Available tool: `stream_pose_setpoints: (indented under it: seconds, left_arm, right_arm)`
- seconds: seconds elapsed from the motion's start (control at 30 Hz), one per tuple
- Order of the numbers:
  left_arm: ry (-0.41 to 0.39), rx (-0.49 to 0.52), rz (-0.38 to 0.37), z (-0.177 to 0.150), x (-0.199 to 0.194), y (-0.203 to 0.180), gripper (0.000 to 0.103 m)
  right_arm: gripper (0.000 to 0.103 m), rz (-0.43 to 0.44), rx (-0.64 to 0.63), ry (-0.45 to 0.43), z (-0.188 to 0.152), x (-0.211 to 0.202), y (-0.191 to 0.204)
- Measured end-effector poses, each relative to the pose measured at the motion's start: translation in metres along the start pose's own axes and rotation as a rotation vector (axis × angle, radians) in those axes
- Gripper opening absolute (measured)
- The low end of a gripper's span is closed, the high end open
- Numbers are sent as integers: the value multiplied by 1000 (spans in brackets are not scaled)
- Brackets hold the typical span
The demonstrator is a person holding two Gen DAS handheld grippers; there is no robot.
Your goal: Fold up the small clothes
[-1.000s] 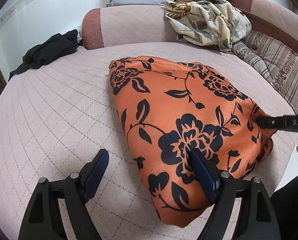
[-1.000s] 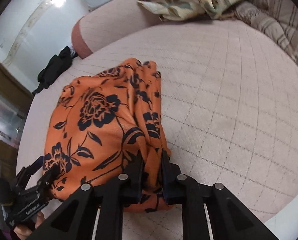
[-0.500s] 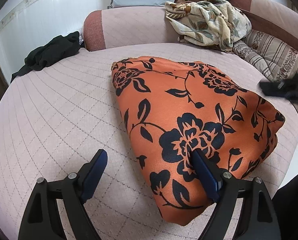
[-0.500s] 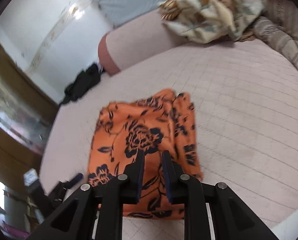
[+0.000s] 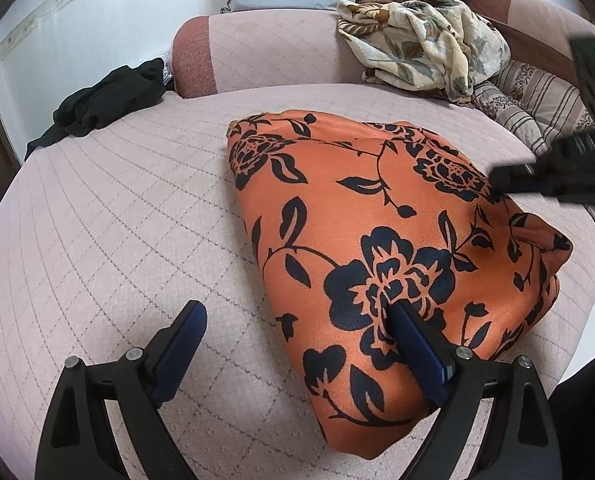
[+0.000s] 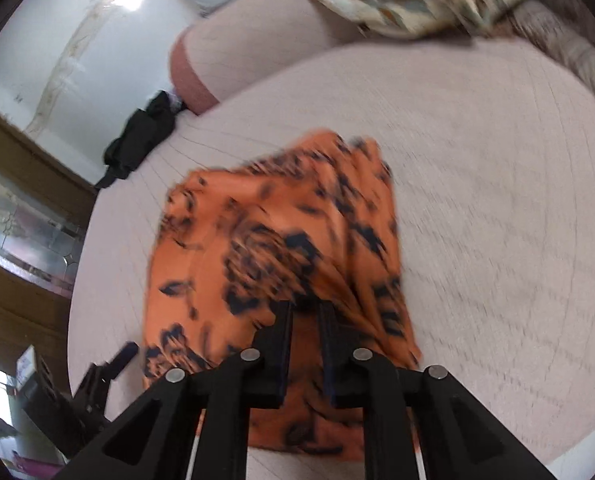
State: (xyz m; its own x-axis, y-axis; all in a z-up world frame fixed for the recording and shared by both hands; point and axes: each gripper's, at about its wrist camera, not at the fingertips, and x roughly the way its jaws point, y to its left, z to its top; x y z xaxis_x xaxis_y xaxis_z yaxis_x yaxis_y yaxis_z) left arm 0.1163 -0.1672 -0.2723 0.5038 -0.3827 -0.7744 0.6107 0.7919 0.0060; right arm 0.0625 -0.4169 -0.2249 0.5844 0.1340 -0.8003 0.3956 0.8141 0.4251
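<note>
One orange garment (image 5: 377, 220) with a black floral print lies folded in a rounded wedge on the quilted pink bed cover (image 5: 117, 240). Its fabric is smooth with a slight sheen; its near edge sits close to the bed's front edge. Bare cover lies open to its left and behind it.

The left gripper (image 5: 297, 328) has just been opening and stands spread wide. Its right blue pad rests on the garment's near part; its left pad is over bare cover. Nothing is pinched.

The right gripper (image 6: 305, 312) is above the garment's near right part, jaws close together with a narrow gap; the wrist view is blurred, and no cloth is seen gripped between them.

One black garment (image 5: 105, 100) lies crumpled at the bed's far left edge. One cream floral cloth (image 5: 425, 40) is heaped on the padded headboard (image 5: 277, 52). One striped pillow (image 5: 537, 104) lies far right.
</note>
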Motion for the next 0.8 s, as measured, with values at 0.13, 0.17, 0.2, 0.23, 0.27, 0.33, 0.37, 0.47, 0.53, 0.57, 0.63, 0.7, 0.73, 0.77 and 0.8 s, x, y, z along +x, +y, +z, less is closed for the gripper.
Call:
stream_pose_setpoints:
  seconds: [0.13, 0.17, 0.2, 0.23, 0.27, 0.33, 0.37, 0.47, 0.53, 0.57, 0.63, 0.7, 0.73, 0.77, 0.8]
  left_arm:
    - [8, -6, 0, 2, 2, 0, 96]
    - [13, -7, -2, 2, 3, 1, 96]
    - [17, -5, -5, 3, 3, 1, 96]
    - [19, -3, -14, 5, 2, 2, 96]
    - [24, -2, -30, 8, 1, 5, 96]
    - [18, -30, -61, 14, -6, 13, 96]
    - [-3, -58, -68, 19, -12, 22, 96]
    - [-34, -135, -68, 29, -19, 45, 96]
    - [-26, -217, -98, 34, -16, 63, 96]
    - [-15, -243, -104, 36, -13, 68, 96]
    - [11, -291, -100, 36, -4, 77, 96]
    - [36, -317, -79, 37, 5, 79, 96]
    - [41, -316, -68, 37, 8, 77, 96]
    - [42, -311, -61, 37, 9, 76, 96]
    - [42, -299, -52, 38, 10, 72, 96]
  right_arm:
    - [17, 3, -18, 16, 21, 21, 12]
    - [17, -6, -22, 61, 23, 38, 11]
    - [15, -20, -23, 107, 22, 53, 9]
    - [16, -9, -8, 119, 20, 64, 4]
    - [15, 0, -1, 103, 20, 61, 4]
    - [16, 40, -11, 102, 23, 47, 4]
    - [16, 82, -9, 77, 24, 36, -1]
    - [36, 98, 63, 1, 26, 14, -29]
    - [75, 161, 155, -11, 26, 7, -54]
    - [79, 179, 187, -36, 25, 4, -62]
    - [79, 216, 228, -64, 26, -2, -76]
    - [79, 251, 275, -59, 28, -3, -88]
    - [79, 265, 296, -55, 28, -3, -95]
    - [79, 281, 312, -39, 28, 0, -99]
    - [79, 291, 317, -18, 29, 5, -100]
